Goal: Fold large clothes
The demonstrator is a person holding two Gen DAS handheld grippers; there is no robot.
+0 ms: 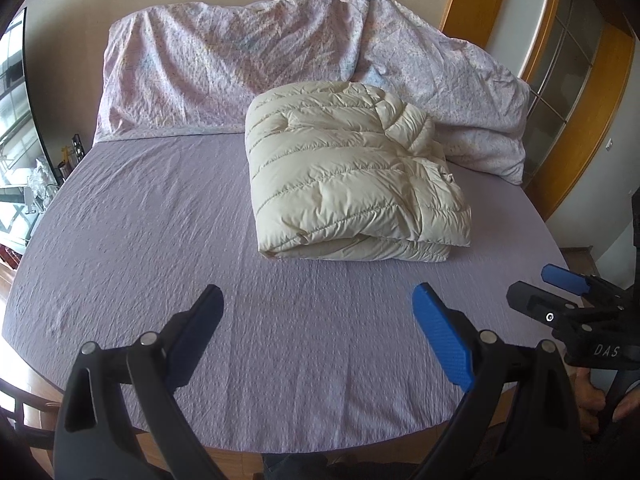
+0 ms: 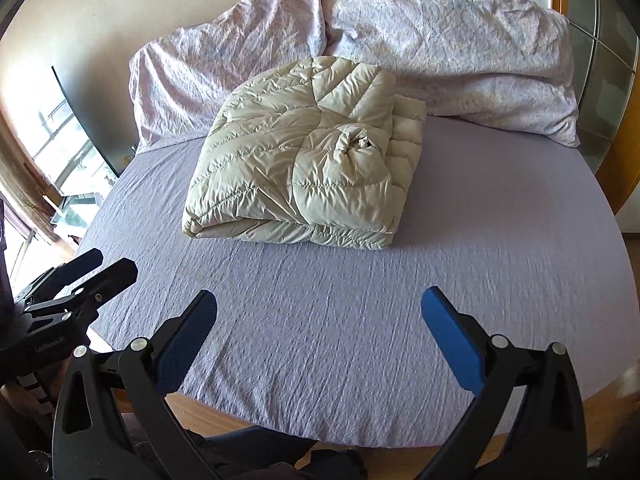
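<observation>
A: What's the jacket [image 1: 352, 168] made of?

B: Cream quilted cloth, puffy, with a slight sheen and stitched channels.

A: And the bed [image 1: 160, 248]?

B: A lilac sheet, matt, puckered like seersucker. The quilt [image 1: 224, 64] bunched at the head is thin crinkled cotton with a fine speckled print, also matt.

A: The frame?

B: Wood [image 2: 208, 412] shows under the sheet's edge, smooth and lightly glossy. The door frame [image 1: 544, 52] is orange wood, varnished, holding frosted glass.

A: The tongs?

B: Left tongs [image 1: 318, 304]: matt black plastic arms, shiny metal rivets, blue pads [image 1: 442, 340] with a fine grippy texture. Right tongs [image 2: 320, 312] look the same.
</observation>
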